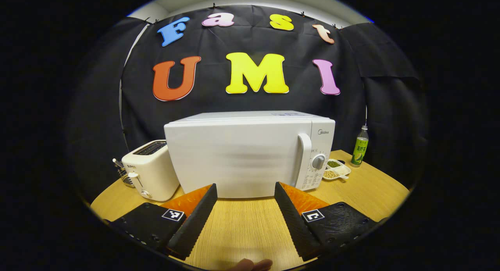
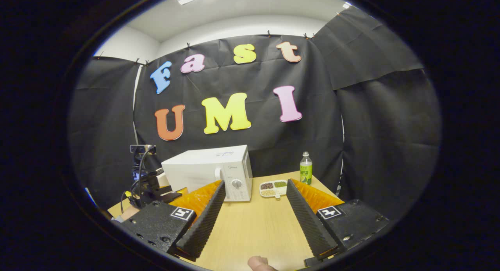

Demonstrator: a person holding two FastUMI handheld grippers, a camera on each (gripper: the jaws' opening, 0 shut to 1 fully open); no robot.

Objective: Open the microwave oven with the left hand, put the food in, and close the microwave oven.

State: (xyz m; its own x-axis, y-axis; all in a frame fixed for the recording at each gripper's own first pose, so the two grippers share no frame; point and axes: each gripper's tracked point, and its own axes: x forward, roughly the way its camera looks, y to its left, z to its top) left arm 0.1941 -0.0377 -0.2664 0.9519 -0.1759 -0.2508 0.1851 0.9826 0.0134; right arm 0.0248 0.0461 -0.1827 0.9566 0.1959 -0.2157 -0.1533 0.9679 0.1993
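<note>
The microwave oven (image 1: 250,154) stands shut on the wooden table (image 1: 363,189), a toaster (image 1: 150,169) just beside it and a divided dish of beans (image 1: 336,169) near its dial. The left gripper (image 1: 245,191) and the right gripper (image 2: 256,187) hover spread wide, grasping nothing.

Microwave straight ahead of the left tongs (image 1: 245,189) on the worktop (image 1: 242,228).
A toaster (image 1: 150,169) stands just left of the microwave (image 1: 250,154); a dish (image 1: 336,169) lies at its right, with a bottle (image 1: 360,146) behind the dish. From the right tongs (image 2: 256,185), microwave lies ahead-left, dish ahead, bottle ahead-right.
</note>
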